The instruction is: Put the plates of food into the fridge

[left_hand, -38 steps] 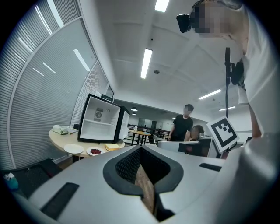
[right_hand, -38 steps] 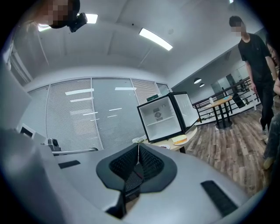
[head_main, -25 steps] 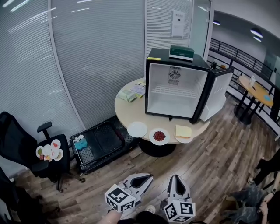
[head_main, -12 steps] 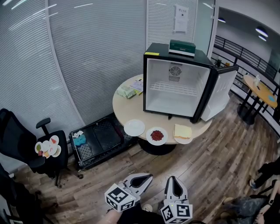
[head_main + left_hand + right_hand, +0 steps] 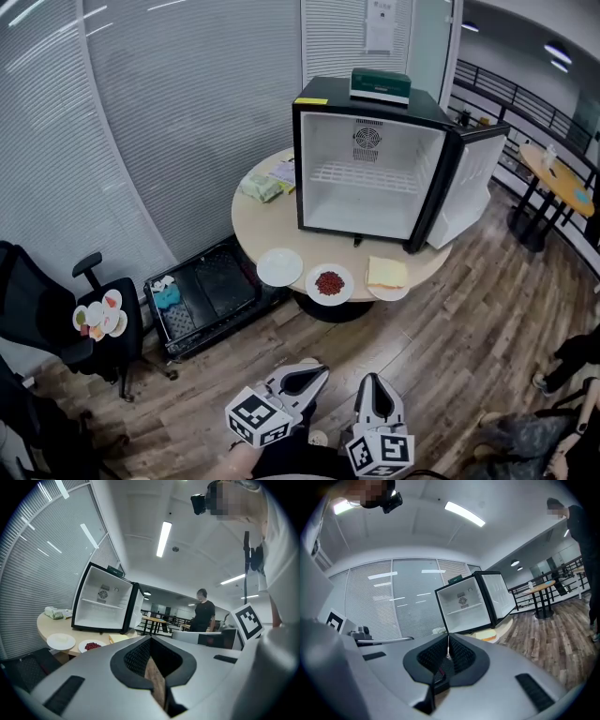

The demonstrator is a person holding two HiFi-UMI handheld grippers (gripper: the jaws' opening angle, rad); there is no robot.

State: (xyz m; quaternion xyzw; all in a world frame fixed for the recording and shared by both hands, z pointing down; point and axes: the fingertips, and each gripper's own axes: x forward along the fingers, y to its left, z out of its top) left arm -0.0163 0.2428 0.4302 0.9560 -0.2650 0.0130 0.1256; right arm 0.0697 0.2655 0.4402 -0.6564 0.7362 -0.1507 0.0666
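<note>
Nearest to me, the left gripper [image 5: 319,371] and the right gripper [image 5: 374,382] are held low over the wooden floor, side by side. Each has its jaws pressed together with nothing between them, and both point roughly level towards the round tabletop [image 5: 248,216]. I'd say they are empty because no plate has been reached yet; the tabletop is well ahead of them.

Three plates sit in a row along the tabletop's near edge, likely laid there for easy pick-up. The white plate [image 5: 279,267] on the left looks bare or holds something pale, I can't tell which. The middle plate [image 5: 329,284] holds a heap of small red food. The right plate [image 5: 387,274] carries a flat yellow slab, perhaps bread.

Behind them the fridge [image 5: 298,159] stands on the tabletop, its door [image 5: 469,183] swung wide to the right, ready to receive the plates. Inside I see a wire shelf and nothing on it. A green box [image 5: 380,85] rests on its roof, and a packet [image 5: 260,187] lies at the tabletop's left edge.

Off to the left, a black crate [image 5: 211,300] sits on the floor, and a chair [image 5: 37,309] bears more small plates [image 5: 98,319].
</note>
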